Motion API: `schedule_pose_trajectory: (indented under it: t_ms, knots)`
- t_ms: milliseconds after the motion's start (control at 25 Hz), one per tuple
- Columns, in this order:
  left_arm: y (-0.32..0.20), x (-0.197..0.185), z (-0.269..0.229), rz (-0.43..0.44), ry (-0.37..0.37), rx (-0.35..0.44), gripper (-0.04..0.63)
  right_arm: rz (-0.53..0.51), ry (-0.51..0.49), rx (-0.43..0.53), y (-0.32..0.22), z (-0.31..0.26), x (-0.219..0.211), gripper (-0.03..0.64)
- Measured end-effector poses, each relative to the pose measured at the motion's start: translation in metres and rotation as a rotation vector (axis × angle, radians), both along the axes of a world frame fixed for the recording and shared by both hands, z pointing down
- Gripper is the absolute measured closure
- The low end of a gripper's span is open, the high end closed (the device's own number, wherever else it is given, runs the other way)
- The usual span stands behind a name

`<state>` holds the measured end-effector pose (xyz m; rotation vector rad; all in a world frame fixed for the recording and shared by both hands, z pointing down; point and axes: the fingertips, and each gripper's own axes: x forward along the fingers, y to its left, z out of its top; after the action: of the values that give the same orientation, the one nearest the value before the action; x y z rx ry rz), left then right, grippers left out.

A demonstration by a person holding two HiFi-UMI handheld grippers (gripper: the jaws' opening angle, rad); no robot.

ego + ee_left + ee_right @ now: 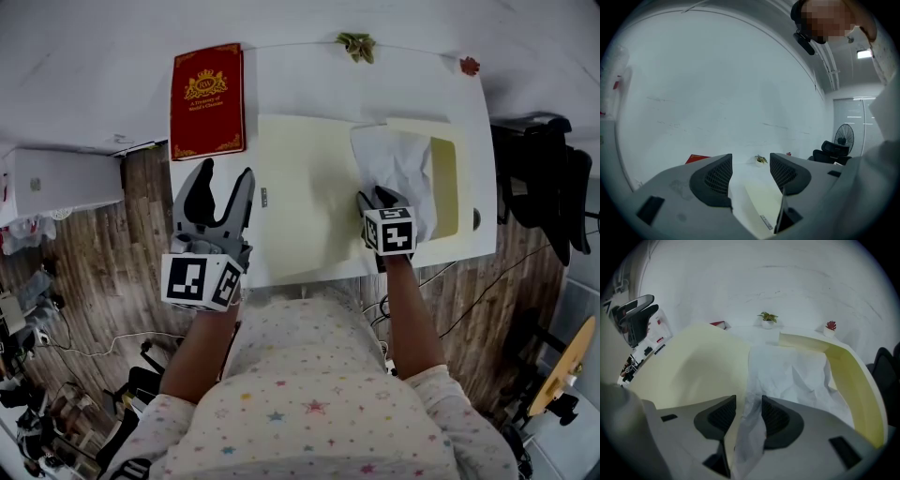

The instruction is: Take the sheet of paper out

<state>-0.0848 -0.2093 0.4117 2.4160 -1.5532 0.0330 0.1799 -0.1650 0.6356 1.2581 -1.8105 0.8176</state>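
Note:
A pale yellow folder (300, 202) lies open on the white table (291, 80), its flap (444, 187) turned up at the right. A crumpled white sheet of paper (398, 169) rests inside it. My right gripper (375, 200) is at the sheet's near left corner and is shut on it. In the right gripper view the paper (792, 376) runs down between the jaws of the right gripper (749, 403), beside the folder's left leaf (689, 366). My left gripper (226, 178) hangs open and empty over the table's left edge, with nothing between the jaws of the left gripper (751, 163).
A red book (207, 100) lies at the table's far left corner. A small green plant (357, 44) and a small red plant (470, 65) stand along the far edge. A black office chair (544, 178) is to the right, a grey box (56, 183) to the left.

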Motion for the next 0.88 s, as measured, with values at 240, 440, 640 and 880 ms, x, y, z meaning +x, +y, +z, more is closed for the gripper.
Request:
schedule_pose_trajectory:
  t_ms: [240, 440, 640, 880]
  knots:
    - [0.0002, 0.0013, -0.0004, 0.002, -0.001, 0.001, 0.364, 0.006, -0.018, -0.008, -0.0002, 0.001, -0.0019, 0.477]
    - [0.0022, 0.0022, -0.001, 0.001, 0.0, 0.002, 0.364, 0.003, -0.015, -0.006, 0.0008, 0.0012, -0.0024, 0.51]
    - [0.0034, -0.0003, -0.0017, -0.004, -0.002, 0.004, 0.364, 0.003, -0.016, -0.003, 0.0008, 0.0017, -0.0051, 0.545]
    - [0.0058, -0.0034, -0.0054, -0.01, 0.0, 0.01, 0.364, 0.007, -0.019, -0.007, 0.002, 0.0, -0.007, 0.597]
